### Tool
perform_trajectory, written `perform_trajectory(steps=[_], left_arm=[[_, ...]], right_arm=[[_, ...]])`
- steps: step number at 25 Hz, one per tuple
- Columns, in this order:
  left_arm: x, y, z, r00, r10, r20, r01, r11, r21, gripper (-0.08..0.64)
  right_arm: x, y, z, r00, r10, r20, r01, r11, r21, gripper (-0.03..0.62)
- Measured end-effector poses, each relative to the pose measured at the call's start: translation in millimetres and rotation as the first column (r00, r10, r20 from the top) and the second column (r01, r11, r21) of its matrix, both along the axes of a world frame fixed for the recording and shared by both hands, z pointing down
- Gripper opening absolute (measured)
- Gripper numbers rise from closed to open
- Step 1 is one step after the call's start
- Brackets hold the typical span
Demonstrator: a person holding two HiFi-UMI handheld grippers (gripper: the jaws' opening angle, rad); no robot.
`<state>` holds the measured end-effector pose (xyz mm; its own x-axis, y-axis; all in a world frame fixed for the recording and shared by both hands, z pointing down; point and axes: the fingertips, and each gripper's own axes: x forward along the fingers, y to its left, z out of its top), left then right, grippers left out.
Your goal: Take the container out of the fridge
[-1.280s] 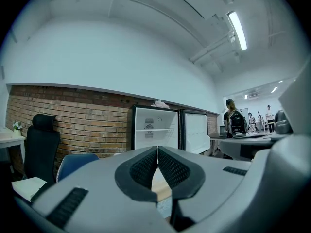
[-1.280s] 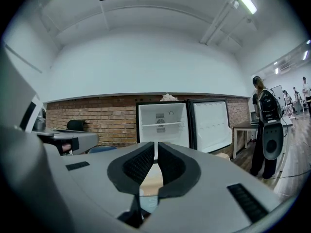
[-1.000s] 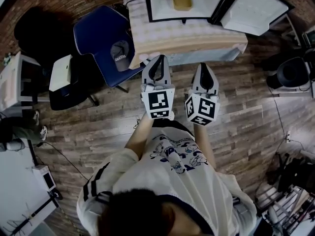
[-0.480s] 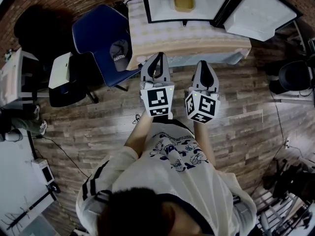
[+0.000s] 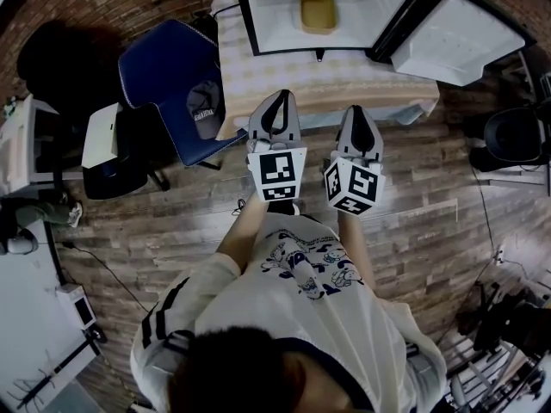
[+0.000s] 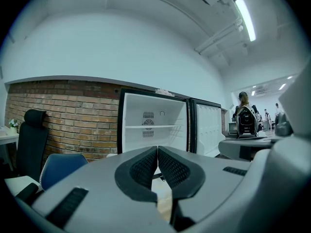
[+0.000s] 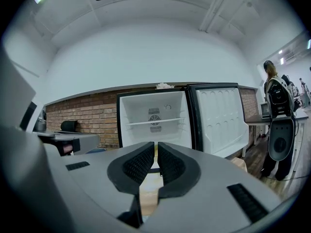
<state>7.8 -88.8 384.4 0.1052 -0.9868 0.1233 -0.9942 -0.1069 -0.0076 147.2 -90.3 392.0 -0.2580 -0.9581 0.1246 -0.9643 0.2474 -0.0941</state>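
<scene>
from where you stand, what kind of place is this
Likely an office or lab workspace, not a home kitchen: a small fridge stands open on a cloth-covered table, a blue office chair sits beside it, and strip lights run across the ceiling.

The fridge [image 6: 146, 118] was lined with smooth white plastic that had a slight sheen. The container [image 5: 317, 11] inside it looked like matt yellow plastic. A checked tablecloth [image 5: 301, 71] was soft woven cloth, creased along its hanging edge. The floor [image 5: 430, 222] was worn wood planking, dull and uneven in tone. The wall [image 6: 68, 115] was rough brick. The left gripper [image 6: 158, 148] and the right gripper [image 7: 156, 144] had matt grey plastic shells, and each one's 2 black pads [image 6: 145, 169] were finely knurled and rubber-like. The person's shirt [image 5: 327, 317] was white printed cloth.
</scene>
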Motion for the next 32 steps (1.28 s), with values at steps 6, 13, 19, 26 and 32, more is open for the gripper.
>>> perform_trajectory(steps=[6,13,19,26,32], left_arm=[[-5.9,-47.9,-0.3,1.0,0.012,-0.004,-0.012,1.0,-0.002,0.019],[-15.4,-101.6,3.7,1.0,0.026,-0.018,-0.026,1.0,-0.018,0.02],[-21.4,-144.2,12.7,0.999,0.039,-0.025,-0.04,0.999,-0.033,0.02],[-29.7,-176.9,20.8,0.999,0.038,-0.037,-0.04,0.998,-0.053,0.02],[-36.0,-190.9,29.0,0.999,0.017,-0.049,-0.02,0.997,-0.08,0.02]], right_arm=[[-8.6,-49.0,1.3,1.0,0.01,-0.005,-0.01,1.0,-0.006,0.043],[-19.5,-101.0,6.4,1.0,0.023,-0.006,-0.023,0.999,-0.026,0.043],[-26.9,-145.4,13.5,0.999,0.034,-0.004,-0.035,0.999,-0.04,0.043],[-36.6,-177.3,23.1,1.0,0.03,-0.005,-0.03,0.997,-0.066,0.043],[-42.8,-194.9,32.6,1.0,0.011,-0.003,-0.011,0.995,-0.096,0.043]])
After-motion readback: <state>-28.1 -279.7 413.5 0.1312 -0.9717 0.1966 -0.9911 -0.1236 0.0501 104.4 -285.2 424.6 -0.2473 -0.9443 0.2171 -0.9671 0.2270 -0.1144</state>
